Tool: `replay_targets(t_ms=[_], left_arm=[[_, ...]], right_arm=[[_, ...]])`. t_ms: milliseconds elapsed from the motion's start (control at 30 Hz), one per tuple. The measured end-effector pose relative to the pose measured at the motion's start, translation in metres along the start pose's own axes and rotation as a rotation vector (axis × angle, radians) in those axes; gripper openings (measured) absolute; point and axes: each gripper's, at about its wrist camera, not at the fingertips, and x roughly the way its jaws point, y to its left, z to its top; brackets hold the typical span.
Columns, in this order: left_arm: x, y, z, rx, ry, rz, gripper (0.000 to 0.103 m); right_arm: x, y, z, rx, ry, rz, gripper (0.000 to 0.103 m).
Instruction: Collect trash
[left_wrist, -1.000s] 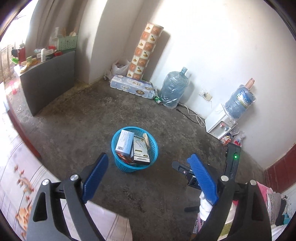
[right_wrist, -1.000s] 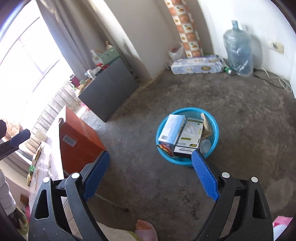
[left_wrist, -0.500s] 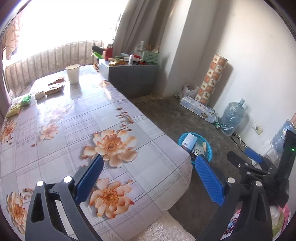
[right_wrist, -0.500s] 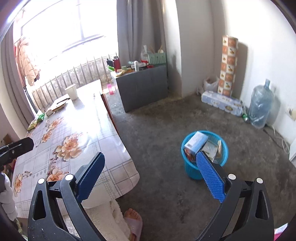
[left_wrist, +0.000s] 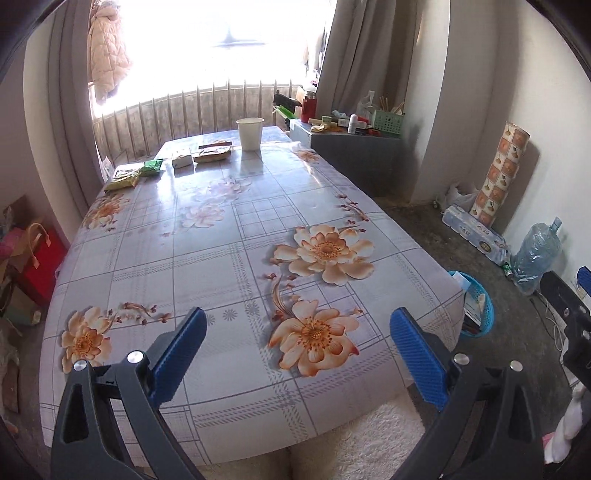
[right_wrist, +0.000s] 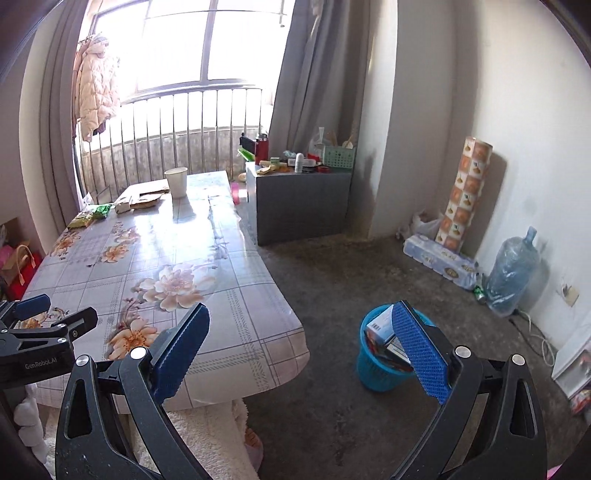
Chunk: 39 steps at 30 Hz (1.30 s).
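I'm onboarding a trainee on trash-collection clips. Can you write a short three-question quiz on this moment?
1. True or false: the left gripper holds a wrapper.
2. Where is the blue basket? A on the table; B on the floor beside the table; C on the grey cabinet.
3. Fill in: the white paper cup stands at the table's ____ end, towards the window.

Key: 1 false, both it and the right gripper are open and empty; 2 B; 3 far.
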Motion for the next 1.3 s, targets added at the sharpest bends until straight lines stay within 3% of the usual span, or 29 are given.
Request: replay_targets(t_ms=[167,300,500,733,967,1300], left_arm=[[-0.012,0.001,0.003,0.010,-0.057,0.022,0.097],[-0.011,0.003,0.004,-0.051,-0.027,-0.005,0.097],[-0.010,0.006,-0.003,-0.143,-0.003,0.033,0.097],[-0.007,0.005,-0.007,-0.126,0.037,0.061,0.097],[0.005,0.006,-0.013,-0.121,0.119,0.085,0.097],[0.008,0.002,-0.013,-0.122,0.148,0.074,0.097]], right_arm=[[-0.003,0.005,0.002,-0.010,-0.025,0.014,0.095],[0.006,0.013,-0.005,-0.035,0.011,0.024,0.095],[0.001,0.021,-0.006,-0.047,0.007,0.094,0.095],[0.011,0.030,-0.014,-0.092,0.129,0.171,0.095],[0.012,0.026,-0.022,-0.095,0.195,0.168,0.095],[0.017,0.012,-0.026,-0.063,0.235,0.141,0.095]])
